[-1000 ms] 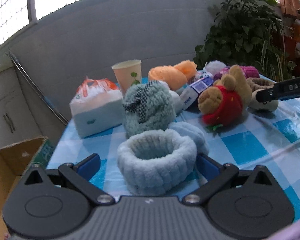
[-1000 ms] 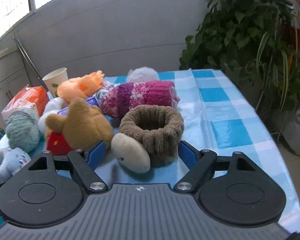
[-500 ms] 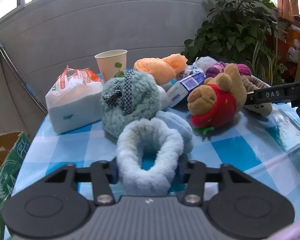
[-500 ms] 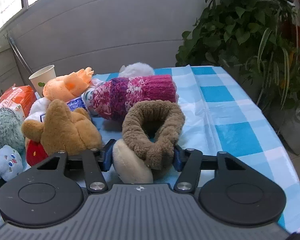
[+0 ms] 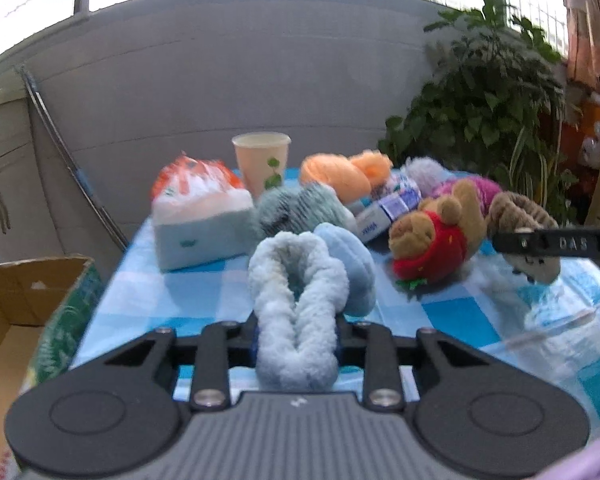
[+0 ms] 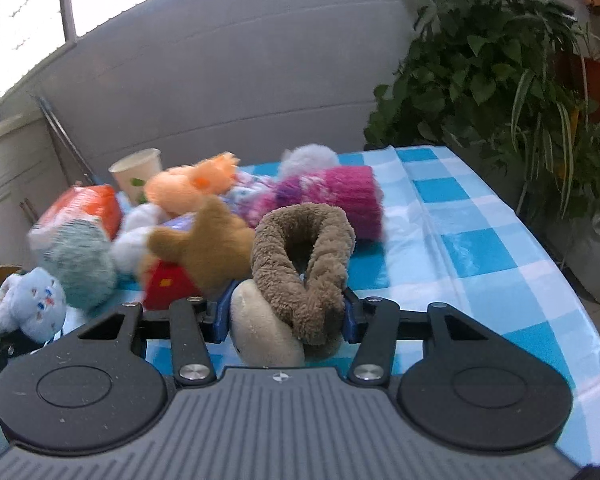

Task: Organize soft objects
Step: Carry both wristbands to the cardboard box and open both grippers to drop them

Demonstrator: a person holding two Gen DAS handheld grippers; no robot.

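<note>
Both grippers clamped on plush slippers at the near edge of a table under a blue-and-white checked cloth. Left gripper: jaws have just been closing and now pinch the fluffy cuff of a pale blue slipper flat between the pads, its opening squeezed to a narrow slit; the rounded blue toe sticks out beyond and to the right of the cuff. Right gripper: jaws have just been closing, now about half shut, pressing on both sides of a brown plush slipper together with its cream toe, which sits against the left pad; the cuff is folded inward. In the left wrist view this gripper's finger lies across the same brown slipper at far right. Behind the held pieces, crowded mid-table: a teddy bear in a red top lying on its side, a grey-green fuzzy plush, an orange plush, a pink knitted piece, a small white-blue packet, a pack of tissues in orange-and-white wrap, a paper cup standing upright. An open cardboard box stands beside the table's left edge, lower than it. A leafy potted plant rises beyond the far right corner. Both views slightly blurred.
</note>
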